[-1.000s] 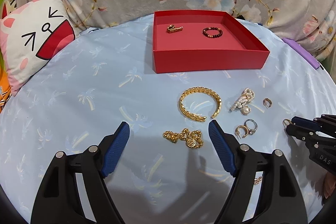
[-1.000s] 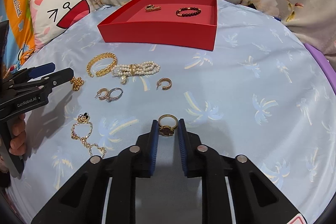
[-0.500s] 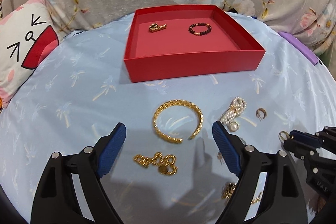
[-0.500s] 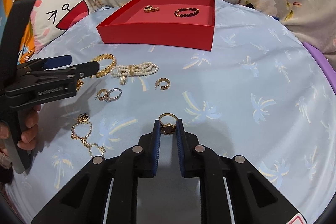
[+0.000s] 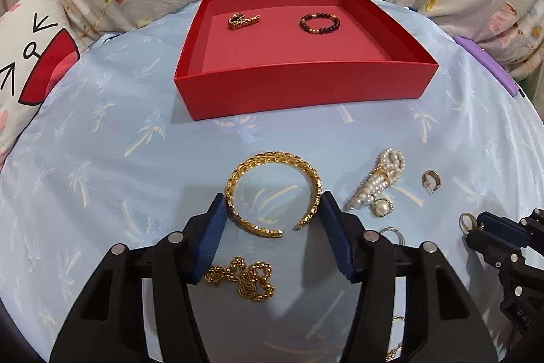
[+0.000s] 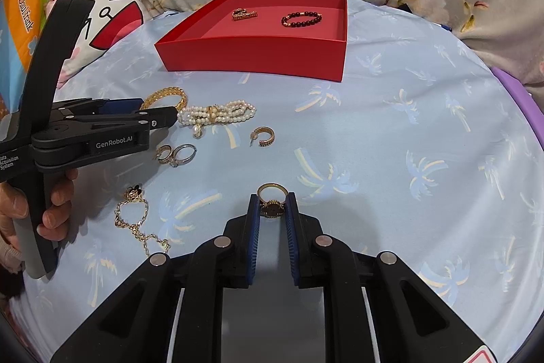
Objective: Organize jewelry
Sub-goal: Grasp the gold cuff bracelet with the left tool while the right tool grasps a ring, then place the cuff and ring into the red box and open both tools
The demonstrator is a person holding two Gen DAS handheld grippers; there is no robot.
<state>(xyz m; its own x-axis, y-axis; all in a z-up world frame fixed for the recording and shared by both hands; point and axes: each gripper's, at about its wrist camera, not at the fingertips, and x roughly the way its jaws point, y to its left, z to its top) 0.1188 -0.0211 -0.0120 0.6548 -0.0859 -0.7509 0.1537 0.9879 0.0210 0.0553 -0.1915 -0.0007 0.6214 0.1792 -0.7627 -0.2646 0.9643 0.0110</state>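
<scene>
Red box [image 5: 306, 87] | holds gold clip [image 5: 243, 20], beaded bracelet [image 5: 319, 23]

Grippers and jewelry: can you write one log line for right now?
left gripper: open, fingers flanking gold cuff bracelet | right gripper: shut on gold ring | red box: holds beaded bracelet, gold clip

On your left gripper [image 6: 163, 116] you can read "GenRobot.AI" along the side and part of "Data Acquisition System" nearer the handle, "DAS" shows on your right gripper [image 5: 476, 228], and the colourful cushion [image 6: 30, 5] reads "Doll Frank".
</scene>
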